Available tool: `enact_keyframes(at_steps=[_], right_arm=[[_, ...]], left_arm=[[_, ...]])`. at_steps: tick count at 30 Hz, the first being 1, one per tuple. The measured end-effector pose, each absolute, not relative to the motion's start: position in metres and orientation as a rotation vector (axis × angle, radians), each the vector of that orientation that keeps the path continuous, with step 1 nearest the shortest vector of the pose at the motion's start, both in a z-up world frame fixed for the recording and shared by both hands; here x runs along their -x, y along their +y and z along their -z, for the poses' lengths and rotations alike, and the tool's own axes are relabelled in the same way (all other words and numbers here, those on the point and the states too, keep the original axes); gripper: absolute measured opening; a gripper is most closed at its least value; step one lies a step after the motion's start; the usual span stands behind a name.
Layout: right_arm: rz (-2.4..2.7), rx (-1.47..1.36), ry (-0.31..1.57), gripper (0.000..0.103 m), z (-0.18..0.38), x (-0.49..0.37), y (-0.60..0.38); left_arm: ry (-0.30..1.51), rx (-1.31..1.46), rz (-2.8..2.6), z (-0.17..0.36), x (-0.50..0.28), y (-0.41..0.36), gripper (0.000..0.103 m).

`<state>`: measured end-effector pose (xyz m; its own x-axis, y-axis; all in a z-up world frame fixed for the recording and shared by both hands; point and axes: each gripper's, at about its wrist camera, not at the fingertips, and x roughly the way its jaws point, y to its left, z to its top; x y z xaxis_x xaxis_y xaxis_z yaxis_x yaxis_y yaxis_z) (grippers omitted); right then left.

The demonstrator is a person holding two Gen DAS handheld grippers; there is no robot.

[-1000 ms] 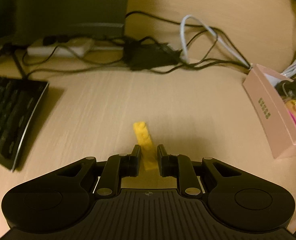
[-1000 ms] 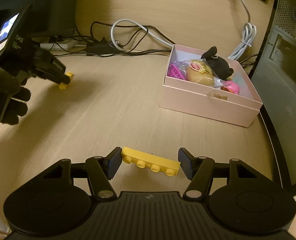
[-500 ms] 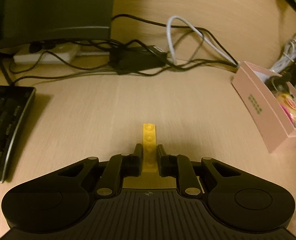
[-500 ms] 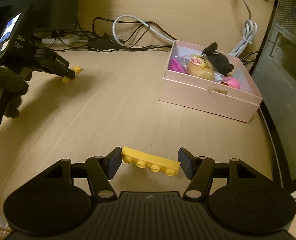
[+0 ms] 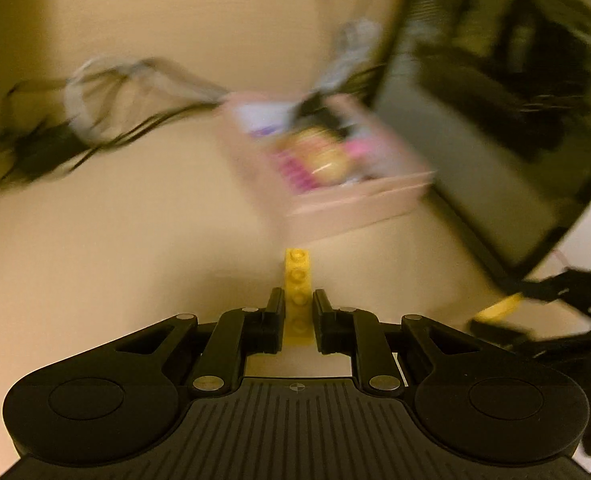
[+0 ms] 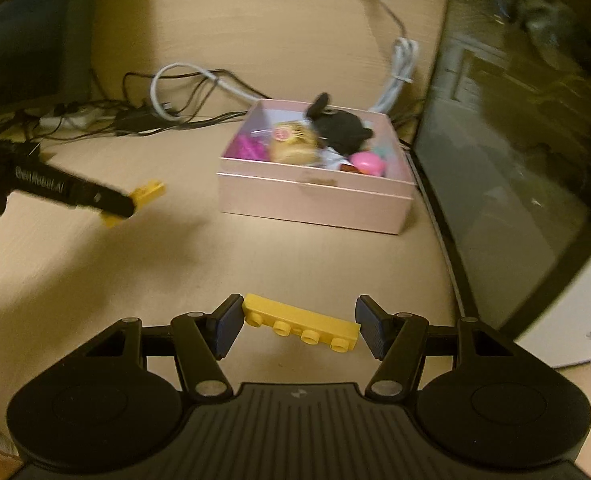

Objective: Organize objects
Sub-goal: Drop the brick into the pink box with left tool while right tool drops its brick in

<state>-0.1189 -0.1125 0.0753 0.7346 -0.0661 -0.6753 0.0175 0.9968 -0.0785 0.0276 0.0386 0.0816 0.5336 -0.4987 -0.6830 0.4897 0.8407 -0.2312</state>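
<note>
My left gripper [image 5: 298, 296] is shut on a narrow yellow brick [image 5: 297, 280] that sticks out forward, studs up. From the right wrist view the same gripper [image 6: 129, 206] hangs above the desk, left of the pink box [image 6: 315, 204], with its brick [image 6: 147, 194] at the tip. My right gripper [image 6: 299, 320] is shut on a long yellow brick [image 6: 300, 322], clamped end to end and slanting down to the right. The pink box [image 5: 355, 200] lies ahead of the left gripper, blurred. It holds a black plush, a yellow packet and pink toys.
A tangle of black and white cables [image 6: 183, 96] and a power strip [image 6: 71, 120] lie behind the box. A dark computer case [image 6: 515, 140] stands right beside the box. Bare desk [image 6: 255, 256] lies between the two grippers and the box.
My left gripper has swung right and risen with its brick, and the box now lies ahead of it. The right gripper moved a little toward the box, grip unchanged.
</note>
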Motion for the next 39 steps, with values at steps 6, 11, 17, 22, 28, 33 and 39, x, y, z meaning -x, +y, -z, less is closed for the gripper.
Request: enact_keyframes(at_steps=[6, 11, 17, 22, 28, 33, 39], right_arm=[[0.063, -0.004, 0.729, 0.062, -0.073, 0.123, -0.131], [0.069, -0.053, 0.728, 0.062, -0.068, 0.122, -0.14], [0.074, -0.068, 0.731, 0.062, -0.065, 0.119, -0.158], [0.056, -0.062, 0.702, 0.062, -0.075, 0.092, -0.165], [0.024, -0.063, 0.584, 0.062, -0.108, 0.018, -0.156], [0.026, -0.049, 0.452, 0.062, -0.138, -0.06, -0.133], [0.06, 0.049, 0.423, 0.081, -0.137, -0.112, -0.111]], left_arm=[[0.646, -0.035, 0.722, -0.123, -0.066, -0.043, 0.018], [0.654, -0.028, 0.659, -0.119, -0.125, -0.097, 0.02], [0.659, 0.037, 0.621, -0.111, -0.117, -0.083, 0.02], [0.711, 0.119, 0.526, -0.093, -0.086, -0.037, 0.02], [0.826, 0.194, 0.328, -0.066, -0.068, 0.011, 0.02], [0.854, 0.25, 0.276, -0.064, -0.047, 0.035, 0.02], [0.867, 0.249, 0.247, -0.062, -0.04, 0.054, 0.02]])
